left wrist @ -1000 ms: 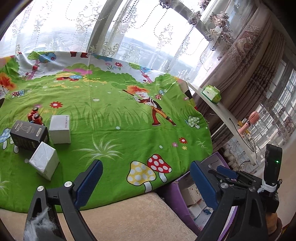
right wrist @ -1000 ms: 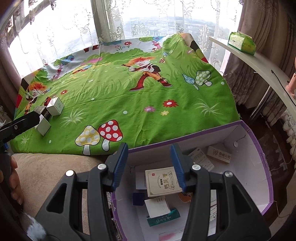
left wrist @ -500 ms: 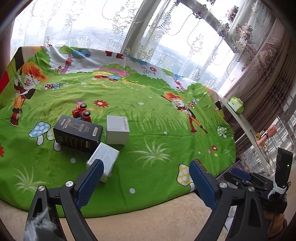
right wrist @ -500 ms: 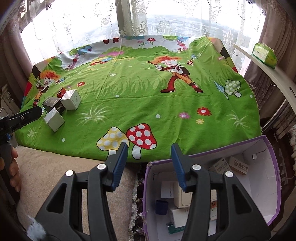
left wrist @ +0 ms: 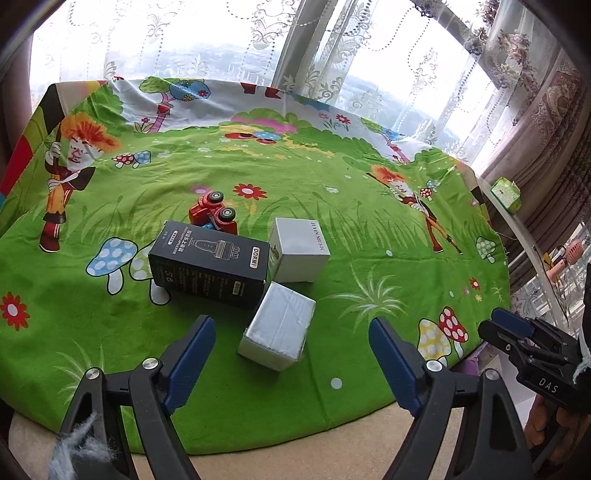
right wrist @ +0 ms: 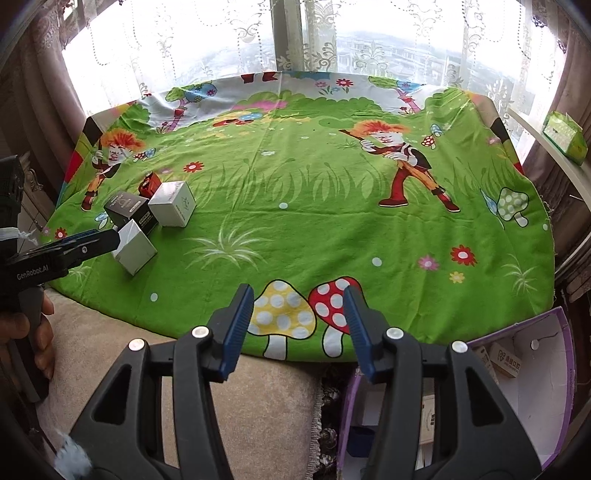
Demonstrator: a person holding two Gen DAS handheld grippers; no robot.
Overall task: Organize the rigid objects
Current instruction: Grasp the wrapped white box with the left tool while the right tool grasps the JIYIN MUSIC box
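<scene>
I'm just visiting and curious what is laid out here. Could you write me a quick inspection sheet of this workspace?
Surface: green cartoon cloth spread over a beige cushion.
Job's things: black box, white cube, grey-white box and red toy car, clustered together on the cloth; purple bin beside it, holding small boxes.
Clutter: green tissue pack on a side shelf.
Grippers: left gripper has jaws open, just been closing, around nothing, aimed at the grey-white box; right gripper open, empty.
Cables: thin black cord on the shelf.
Surroundings: lace curtains, bright window.

Bright daylight through blown-out window (right wrist: 332,33), sharp focus, fisheye-bent edges
</scene>
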